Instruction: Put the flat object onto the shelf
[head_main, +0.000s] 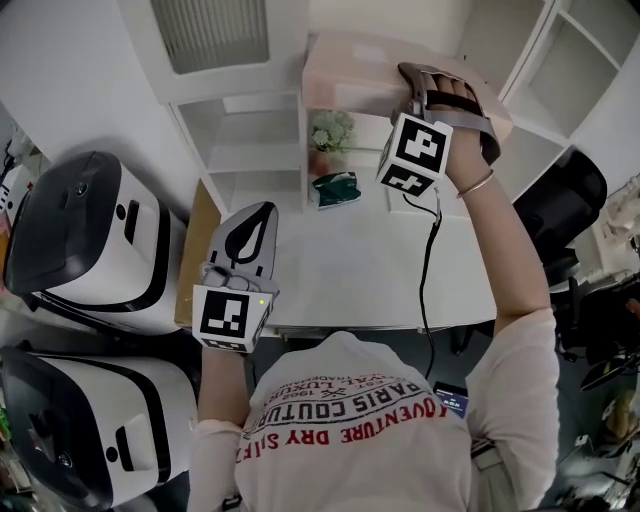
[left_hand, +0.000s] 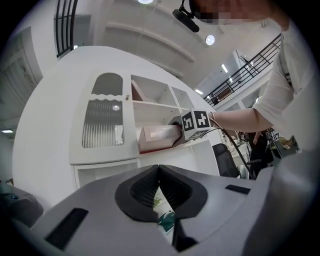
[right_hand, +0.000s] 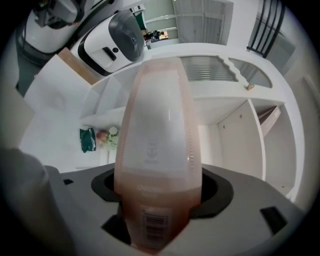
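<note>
The flat object is a long pale-pink pack (head_main: 355, 65) lying level in an open compartment of the white shelf unit (head_main: 245, 155). My right gripper (head_main: 418, 82) is shut on its near end, the marker cube hanging below the hand. In the right gripper view the pink pack (right_hand: 157, 125) runs out from between the dark pads of the right gripper (right_hand: 159, 200), a barcode at its near end. From the left gripper view the pink pack (left_hand: 157, 137) rests on a shelf board. My left gripper (head_main: 260, 215) hovers over the table's left part, shut and empty; the left gripper (left_hand: 159, 175) shows only a thin slit.
A small potted plant (head_main: 330, 133) and a green packet (head_main: 337, 188) sit on the white table (head_main: 350, 270) below the shelf. Two large white machines (head_main: 90, 240) stand at the left. A black chair (head_main: 570, 200) is at the right. A black cable (head_main: 428, 260) crosses the table.
</note>
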